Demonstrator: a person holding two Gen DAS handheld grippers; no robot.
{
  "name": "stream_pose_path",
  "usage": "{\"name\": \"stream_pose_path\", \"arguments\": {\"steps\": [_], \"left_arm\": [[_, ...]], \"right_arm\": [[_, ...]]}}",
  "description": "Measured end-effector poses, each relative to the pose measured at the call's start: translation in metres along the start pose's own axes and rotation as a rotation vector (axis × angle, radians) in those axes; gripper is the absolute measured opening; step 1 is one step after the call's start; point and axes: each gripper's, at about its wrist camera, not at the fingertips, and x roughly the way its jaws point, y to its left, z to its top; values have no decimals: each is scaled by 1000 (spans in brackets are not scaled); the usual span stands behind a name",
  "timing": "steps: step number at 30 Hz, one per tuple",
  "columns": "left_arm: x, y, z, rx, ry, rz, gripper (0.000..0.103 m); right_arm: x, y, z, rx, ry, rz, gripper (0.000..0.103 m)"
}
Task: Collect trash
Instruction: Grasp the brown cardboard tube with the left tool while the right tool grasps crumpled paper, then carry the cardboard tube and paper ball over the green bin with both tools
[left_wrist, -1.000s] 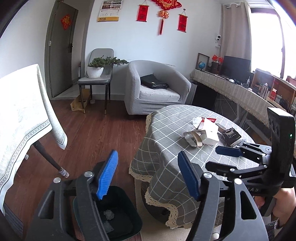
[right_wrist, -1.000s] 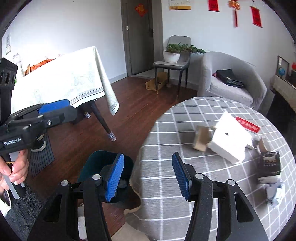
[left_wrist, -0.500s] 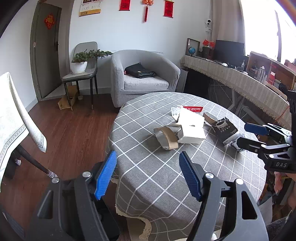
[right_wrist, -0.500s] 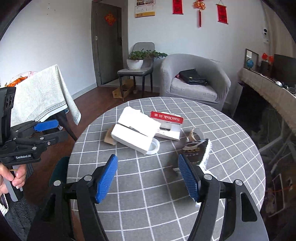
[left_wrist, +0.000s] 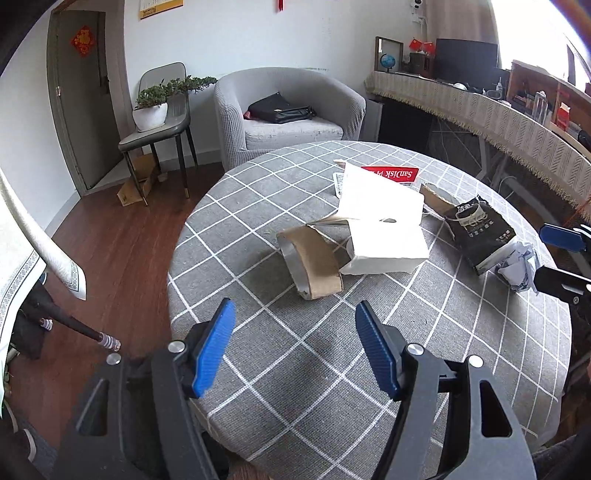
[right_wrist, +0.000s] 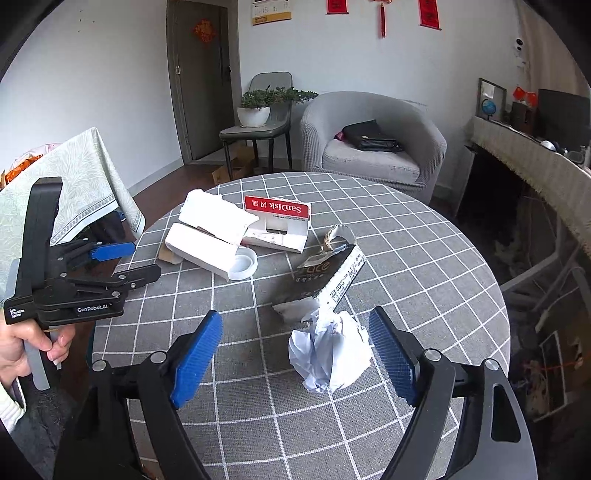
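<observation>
Fingers: my right gripper (right_wrist: 295, 354) just widened, crumpled paper (right_wrist: 330, 352) between, untouched; left gripper (left_wrist: 295, 345) open, empty.
Tip: I'd centre, then squeeze.

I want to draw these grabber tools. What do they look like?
Both are black plastic. The right gripper and left gripper each have two ribbed blue pads and silver bolts. The left one's side has white GenRobot.AI lettering. The hand holding it wears a pale knitted sleeve.

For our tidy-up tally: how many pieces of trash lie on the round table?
6, perhaps more hidden: crumpled paper nearest, black packet behind it, tape ring, white box, red-topped card, brown cardboard at left.
</observation>
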Motion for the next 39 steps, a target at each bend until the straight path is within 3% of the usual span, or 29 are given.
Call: {"name": "stream_pose_path", "arguments": {"steps": [4, 8, 17, 18, 20, 26, 39], "left_arm": [[7, -1, 6, -12, -4, -3, 65], [19, -6, 7, 7, 22, 9, 49], [28, -5, 14, -9, 20, 0, 29], [29, -6, 15, -13, 18, -2, 29], [30, -5, 16, -16, 15, 1, 28], [28, -5, 14, -13, 12, 13, 27], [8, 0, 6, 14, 4, 25, 27]], "right_arm": [[5, -7, -2, -9, 21, 6, 83], [9, -13, -5, -17, 43, 7, 83], [25, -26, -9, -10, 90, 14, 83], [26, -27, -9, -9, 91, 16, 83], [26, -30, -8, -1, 93, 24, 69], [25, -25, -3, -12, 95, 41, 49], [12, -7, 3, 12, 93, 90, 46]]}}
